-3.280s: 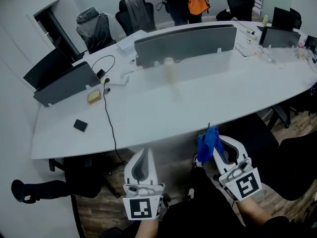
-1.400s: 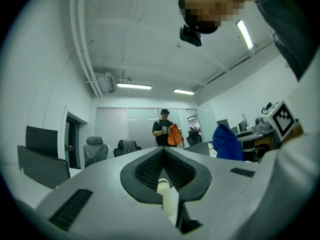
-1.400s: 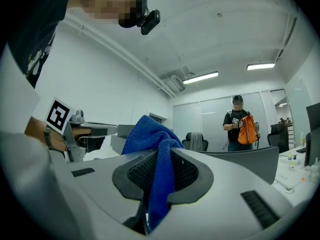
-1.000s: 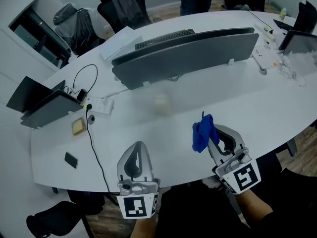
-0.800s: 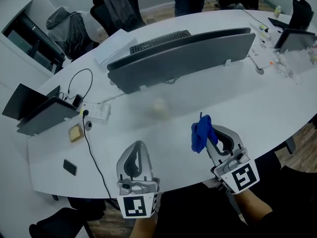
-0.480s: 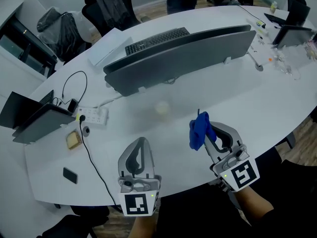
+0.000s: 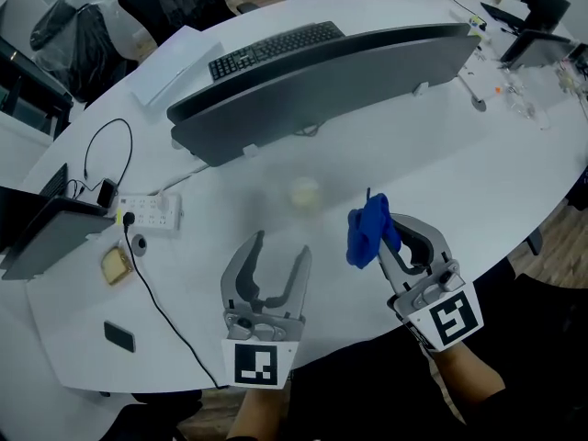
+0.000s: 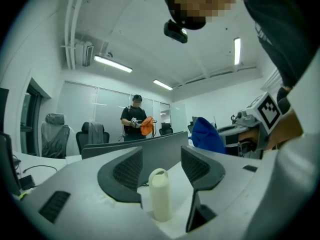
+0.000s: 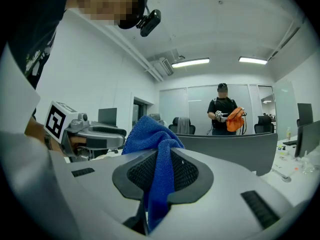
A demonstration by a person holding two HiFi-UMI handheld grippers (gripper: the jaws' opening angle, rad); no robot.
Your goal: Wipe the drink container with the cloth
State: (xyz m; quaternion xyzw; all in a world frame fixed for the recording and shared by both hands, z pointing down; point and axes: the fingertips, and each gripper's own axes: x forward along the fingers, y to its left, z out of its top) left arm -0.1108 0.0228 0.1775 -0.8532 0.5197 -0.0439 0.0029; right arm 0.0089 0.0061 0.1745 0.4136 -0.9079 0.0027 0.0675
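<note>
Bottle (image 7: 305, 194) stands upright on the white table (image 7: 459, 168), in front of the grey divider (image 7: 322, 81) and apart from both grippers. It is small, cream, a plain cylinder with a rounded cap that has a loop on top. In the head view it is a blurred pale blob; the left gripper view shows it sharp.

Left gripper (image 7: 280, 244) sits low over the near table edge. Its jaws have just been opening and stand spread with nothing gripped. In the left gripper view the bottle shows in the gap between the jaws, but it is ahead of the tips and not touched.

Right gripper (image 7: 390, 234) is clamped on the cloth (image 7: 367, 231) — blue, knit-textured, bunched above the pads with a strip hanging down between them. Cloth is right of the bottle, near it but not touching.

Further off on the table: keyboard (image 7: 276, 49) behind the divider, power strip (image 7: 152, 211) and phone (image 7: 119, 336) to the left. A person (image 9: 223, 109) stands at the back holding something orange.
</note>
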